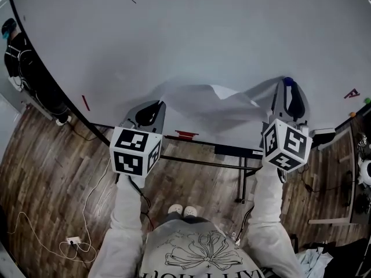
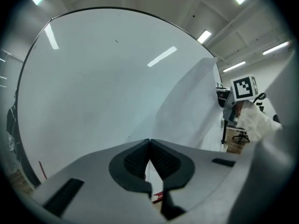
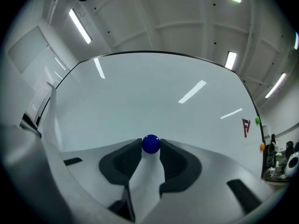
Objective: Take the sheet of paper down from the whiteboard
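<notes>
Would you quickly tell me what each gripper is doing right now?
Left gripper: closed, pinching the sheet of paper.
Right gripper: closed on the blue magnet.

Pale sleeves [image 1: 128,213], flower-print top [image 1: 194,251], grey left gripper [image 1: 152,108] and right gripper [image 1: 288,87], black-white marker cubes [image 1: 135,150], dark jaws.

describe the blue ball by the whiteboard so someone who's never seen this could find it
Start at the big whiteboard, then the rumpled sheet of paper across its lower part. At the sheet's right end the right gripper pinches a small blue ball between its jaw tips. It alone is dark blue; the green dot and orange dot sit at the board's far right edge.
</notes>
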The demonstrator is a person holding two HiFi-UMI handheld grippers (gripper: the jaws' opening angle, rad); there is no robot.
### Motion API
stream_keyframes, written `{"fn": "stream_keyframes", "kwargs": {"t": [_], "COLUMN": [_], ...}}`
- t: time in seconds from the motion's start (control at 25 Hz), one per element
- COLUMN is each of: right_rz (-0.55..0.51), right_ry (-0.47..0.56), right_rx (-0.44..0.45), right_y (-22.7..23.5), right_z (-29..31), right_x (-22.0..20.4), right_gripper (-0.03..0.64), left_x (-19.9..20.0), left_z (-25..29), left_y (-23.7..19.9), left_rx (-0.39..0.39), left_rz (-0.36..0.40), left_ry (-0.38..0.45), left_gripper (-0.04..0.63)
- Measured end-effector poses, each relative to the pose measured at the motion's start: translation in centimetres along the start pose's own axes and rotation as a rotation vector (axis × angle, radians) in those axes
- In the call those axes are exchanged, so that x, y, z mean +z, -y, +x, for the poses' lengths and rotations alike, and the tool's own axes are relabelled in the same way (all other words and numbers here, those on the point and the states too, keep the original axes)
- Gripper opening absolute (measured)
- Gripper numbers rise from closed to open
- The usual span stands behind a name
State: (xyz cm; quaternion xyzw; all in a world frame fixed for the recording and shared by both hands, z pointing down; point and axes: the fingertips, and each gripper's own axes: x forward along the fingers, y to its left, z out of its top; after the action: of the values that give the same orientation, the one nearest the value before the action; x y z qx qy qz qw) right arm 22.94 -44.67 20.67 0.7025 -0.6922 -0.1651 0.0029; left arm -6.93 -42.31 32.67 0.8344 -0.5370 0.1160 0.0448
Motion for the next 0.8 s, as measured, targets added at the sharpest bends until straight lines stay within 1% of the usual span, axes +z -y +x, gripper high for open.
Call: {"fn": "stream_keyframes", "kwargs": {"t": [0.16,0.28,0.4,0.56,0.8], "right_rz": [0.005,0.013,0.023,0.052,0.082], "right_ry": [-0.031,-0.035,-0.038,-0.004,0.012], "right_rx": [0.005,0.006,0.0,-0.005,0.048], "right_y": [-0.1,-0.1,0.1,-0.3,-2.7], "right_z": [0.5,0.6,0.5,-0.7,-2.4], "right_x": [-0.9,-1.1,-1.2,-0.7,-0.1], "right_gripper": [0.118,0.12,0.123,0.138,0.138], "left_x": [0.0,0.0,0.3,0.6,1.4], "left_z": [-1.2,-1.8,-2.0,-2.1,-1.8], "left_y": [-1.1,-1.3,-1.1,-0.6,0.3], "left_rx": [0.041,0.058,0.066,0.067,0.066], "left_rz": [0.019,0.033,0.049,0.077,0.098], "left_ry": [-0.005,-0.009,-0.011,-0.014,0.006], "left_gripper": [0.005,0.005,0.005,0.005,0.005]}}
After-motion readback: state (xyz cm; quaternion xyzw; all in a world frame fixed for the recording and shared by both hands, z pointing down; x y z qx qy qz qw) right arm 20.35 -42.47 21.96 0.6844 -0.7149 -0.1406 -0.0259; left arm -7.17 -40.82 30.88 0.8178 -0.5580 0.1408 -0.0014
